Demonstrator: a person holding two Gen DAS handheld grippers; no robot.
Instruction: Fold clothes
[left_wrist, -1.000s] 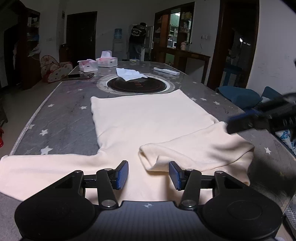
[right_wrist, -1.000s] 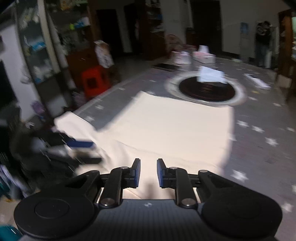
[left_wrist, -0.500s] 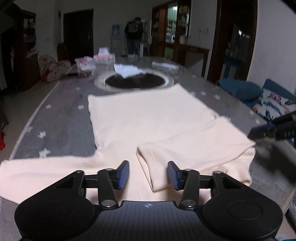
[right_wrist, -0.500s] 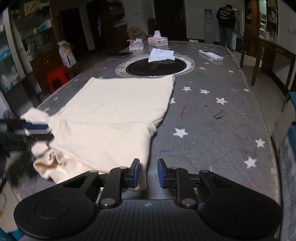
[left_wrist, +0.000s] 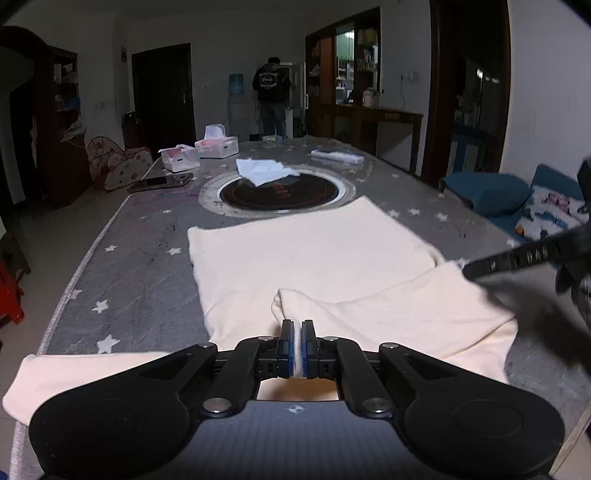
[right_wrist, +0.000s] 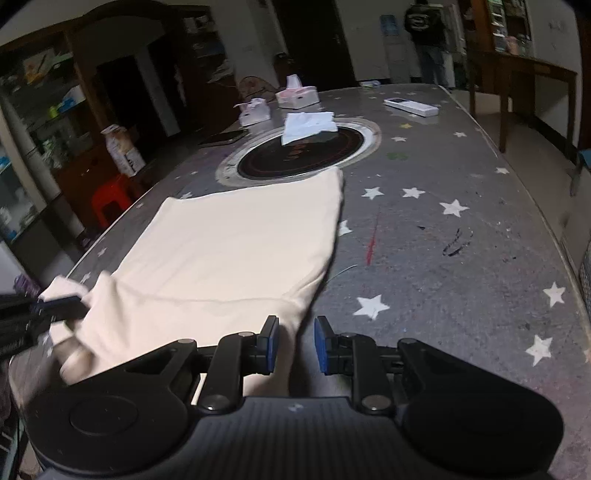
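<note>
A: Left gripper (left_wrist: 298, 345)?
B: Fingers pinching the cuff of the folded-in sleeve (left_wrist: 388, 314) of the cream shirt (left_wrist: 303, 251), at the table's (left_wrist: 147, 236) near edge.
A: Shirt?
B: Flat, hem touching the round inset hob (left_wrist: 277, 192); white cloth (left_wrist: 264, 171) on the hob's far rim.
A: Right gripper (right_wrist: 294, 345)?
B: Fingers spread, straddling the shirt's near right edge, gripping nothing.

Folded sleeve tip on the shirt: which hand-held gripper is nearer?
Left. The left hand-held gripper is shut on the sleeve tip. The right hand-held gripper is open at the shirt's right edge, away from the tip.
</note>
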